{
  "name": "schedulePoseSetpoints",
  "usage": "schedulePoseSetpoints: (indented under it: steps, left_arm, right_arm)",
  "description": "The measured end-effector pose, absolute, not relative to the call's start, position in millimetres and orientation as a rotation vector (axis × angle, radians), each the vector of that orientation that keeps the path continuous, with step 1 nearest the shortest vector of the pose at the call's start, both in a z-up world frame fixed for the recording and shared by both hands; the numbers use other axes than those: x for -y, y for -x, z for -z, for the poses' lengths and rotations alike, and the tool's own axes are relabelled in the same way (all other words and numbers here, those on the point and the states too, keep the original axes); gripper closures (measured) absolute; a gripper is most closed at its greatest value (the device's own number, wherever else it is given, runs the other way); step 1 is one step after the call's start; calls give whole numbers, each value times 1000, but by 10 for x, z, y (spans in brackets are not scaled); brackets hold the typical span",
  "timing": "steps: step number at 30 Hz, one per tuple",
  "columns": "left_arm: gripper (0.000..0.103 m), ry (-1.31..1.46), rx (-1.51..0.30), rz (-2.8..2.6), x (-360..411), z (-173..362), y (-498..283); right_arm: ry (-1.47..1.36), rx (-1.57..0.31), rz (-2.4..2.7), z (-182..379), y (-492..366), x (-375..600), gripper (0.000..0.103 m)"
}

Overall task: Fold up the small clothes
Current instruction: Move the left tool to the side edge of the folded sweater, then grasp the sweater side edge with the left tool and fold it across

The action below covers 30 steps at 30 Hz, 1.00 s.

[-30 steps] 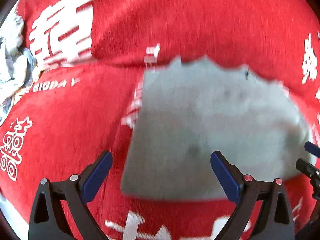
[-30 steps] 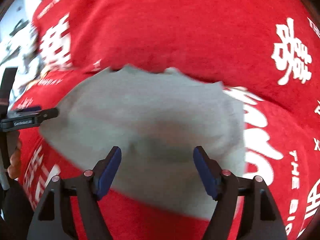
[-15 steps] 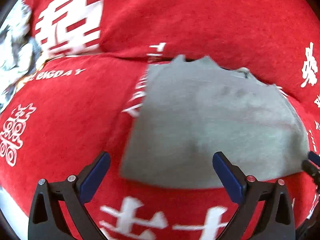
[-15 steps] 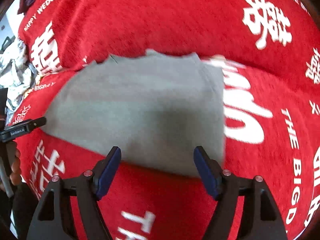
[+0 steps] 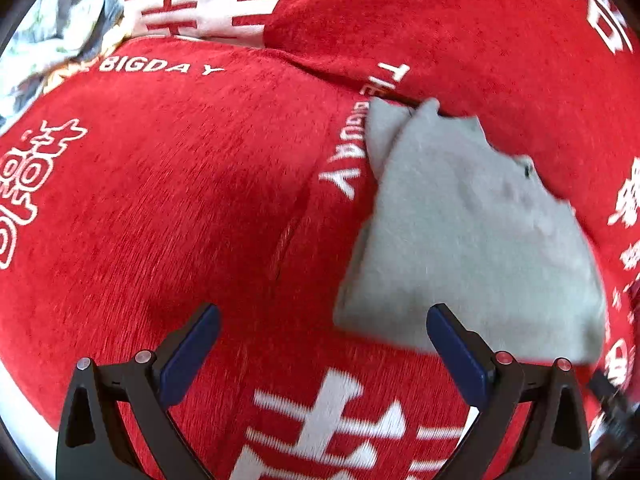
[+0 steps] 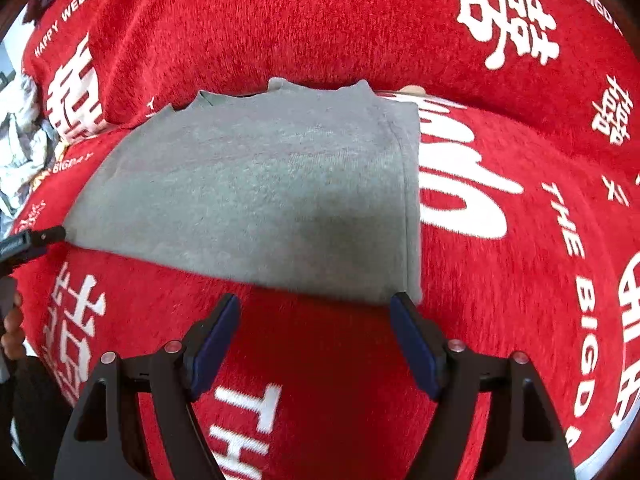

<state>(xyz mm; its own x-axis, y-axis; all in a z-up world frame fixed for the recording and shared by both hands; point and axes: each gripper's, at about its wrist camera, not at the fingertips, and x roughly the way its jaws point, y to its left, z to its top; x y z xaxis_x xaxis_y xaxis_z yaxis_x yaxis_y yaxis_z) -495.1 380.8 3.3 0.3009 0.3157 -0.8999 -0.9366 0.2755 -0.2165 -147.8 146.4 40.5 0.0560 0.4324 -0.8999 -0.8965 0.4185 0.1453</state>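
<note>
Two claws, both spread wide and holding nothing, hover over a red cover (image 6: 280, 20) printed with white wedding lettering. Your right claw (image 6: 316, 340) has the grey garment (image 6: 260, 192) lying flat just ahead of its fingertips, its near hem almost at the right finger. Your left claw (image 5: 324, 348) sees the same grey garment (image 5: 460, 240) ahead and off to its right, with its right finger over the garment's near edge. The garment looks already folded into a neat rectangle, so this piece seems close to finished; a further fold may remain. Crumpled pale clothes (image 5: 60, 28) wait far off to the left claw's left.
</note>
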Motion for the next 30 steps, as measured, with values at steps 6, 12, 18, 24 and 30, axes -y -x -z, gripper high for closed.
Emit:
schedulePoseSetpoints:
  steps: [6, 12, 18, 24, 30]
  left_arm:
    - [0, 948, -825, -857, -4184, 4, 4621]
    - [0, 1042, -874, -762, -4422, 281, 4314]
    - [14, 983, -872, -775, -4527, 298, 4175]
    - [71, 936, -881, -763, -4516, 113, 4096]
    - [85, 791, -954, -841, -4395, -30, 3893]
  right_arm:
    - [587, -1088, -1126, -439, 1704, -1540, 23]
    - [613, -1080, -1166, -468, 1847, -1659, 23]
    - [637, -1076, -1195, -429, 1923, -1760, 23]
    - [636, -1043, -1209, -452, 1849, -1937, 23]
    - [578, -1056, -1202, -467, 1708, -2153, 23]
